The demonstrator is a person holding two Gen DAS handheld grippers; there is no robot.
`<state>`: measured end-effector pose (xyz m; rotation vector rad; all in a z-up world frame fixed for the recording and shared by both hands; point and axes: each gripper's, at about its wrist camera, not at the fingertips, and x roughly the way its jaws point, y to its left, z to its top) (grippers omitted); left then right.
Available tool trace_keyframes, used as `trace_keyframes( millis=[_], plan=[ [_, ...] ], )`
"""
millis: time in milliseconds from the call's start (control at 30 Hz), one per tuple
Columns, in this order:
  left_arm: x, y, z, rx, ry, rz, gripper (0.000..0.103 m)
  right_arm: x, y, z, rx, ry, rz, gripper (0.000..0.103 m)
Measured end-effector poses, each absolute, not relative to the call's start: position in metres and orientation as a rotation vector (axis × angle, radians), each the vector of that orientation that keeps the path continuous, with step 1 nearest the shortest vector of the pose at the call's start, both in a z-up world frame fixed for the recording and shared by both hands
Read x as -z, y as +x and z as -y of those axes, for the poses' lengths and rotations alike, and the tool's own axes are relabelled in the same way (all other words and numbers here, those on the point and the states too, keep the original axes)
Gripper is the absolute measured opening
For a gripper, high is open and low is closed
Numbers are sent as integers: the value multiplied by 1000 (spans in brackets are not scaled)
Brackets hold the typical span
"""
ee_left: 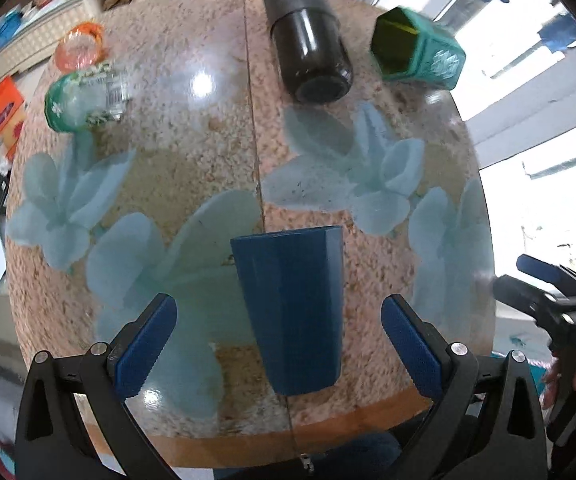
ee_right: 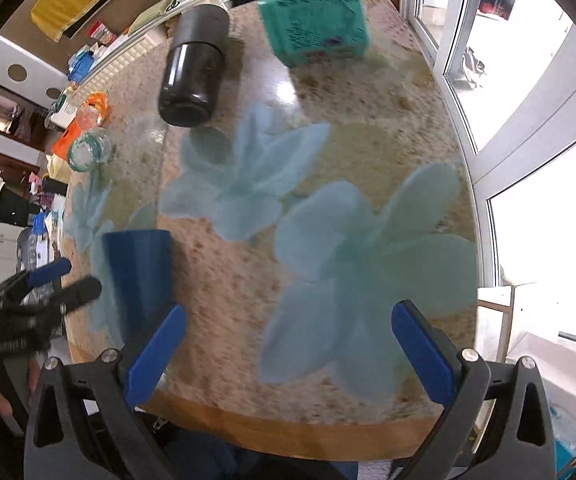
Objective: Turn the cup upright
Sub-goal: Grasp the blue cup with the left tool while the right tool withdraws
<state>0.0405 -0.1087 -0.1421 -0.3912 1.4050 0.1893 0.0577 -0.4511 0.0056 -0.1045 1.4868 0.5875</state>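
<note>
Taking the blue faceted plastic cup (ee_left: pixel 294 312) as my marker, I read the round stone-patterned table with pale blue flowers (ee_left: pixel 191 128) from the left: well beyond the cup and off to its left lies a clear glass jar with a green lid (ee_left: pixel 83 100), on its side, with an orange-tinted glass dish (ee_left: pixel 79 46) just behind it. Straight beyond the cup lies a dark cylindrical bottle (ee_left: pixel 308 48), also on its side, and to the right of that a teal hexagonal box (ee_left: pixel 418 50). The cup stands on the table near its front edge, wider end up (whether that end is open I cannot tell). My left gripper (ee_left: pixel 279 344) is spread wide on either side of the cup, pads apart from it. My right gripper (ee_right: pixel 288 354) hangs to the cup's right, jaws wide, holding nothing.
</note>
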Motion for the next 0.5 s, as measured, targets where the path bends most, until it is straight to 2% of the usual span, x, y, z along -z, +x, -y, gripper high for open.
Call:
trace_keyframes(
  millis=[500],
  plan=[
    [209, 77, 103, -328, -455, -1576, 103, 21, 85, 474, -666, -71, -1549, 103]
  ],
)
